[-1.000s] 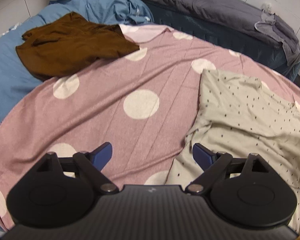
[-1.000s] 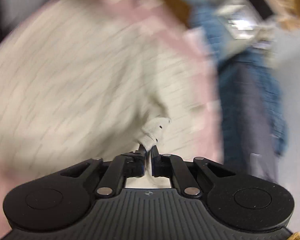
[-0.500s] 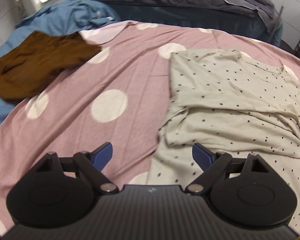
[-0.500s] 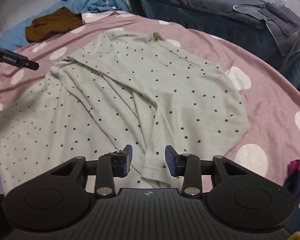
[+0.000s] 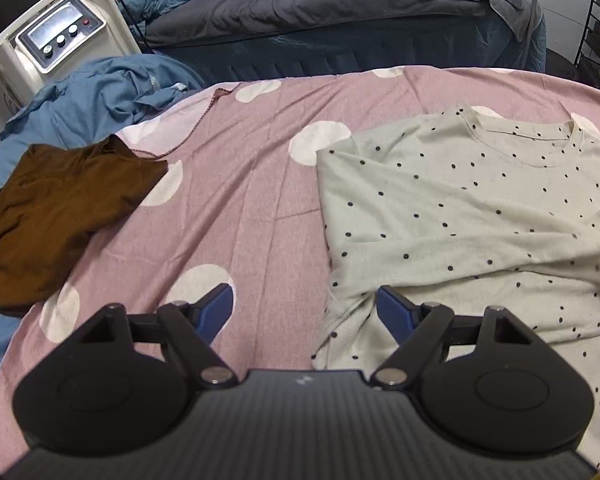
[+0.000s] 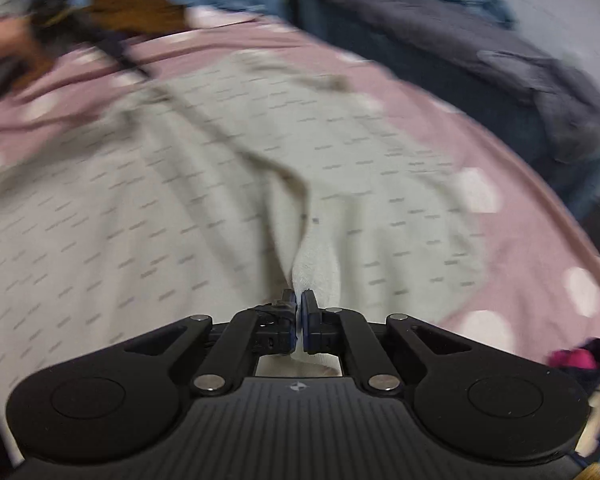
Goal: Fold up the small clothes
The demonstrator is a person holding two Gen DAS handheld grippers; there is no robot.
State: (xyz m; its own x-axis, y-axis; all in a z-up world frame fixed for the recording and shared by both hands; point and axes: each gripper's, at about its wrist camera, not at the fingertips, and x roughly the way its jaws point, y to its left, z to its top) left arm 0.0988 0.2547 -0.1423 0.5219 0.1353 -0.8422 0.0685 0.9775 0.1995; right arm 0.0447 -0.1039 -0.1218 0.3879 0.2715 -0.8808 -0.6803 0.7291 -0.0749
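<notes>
A cream, dark-dotted shirt (image 5: 480, 216) lies spread on the pink sheet (image 5: 236, 208) with white spots, neckline toward the far edge and one sleeve folded across its front. Creases run over the body. In the blurred right wrist view a bunched ridge of its fabric (image 6: 316, 256) rises from the surface. A crumpled brown garment (image 5: 56, 208) lies well apart to the left, partly off the sheet.
</notes>
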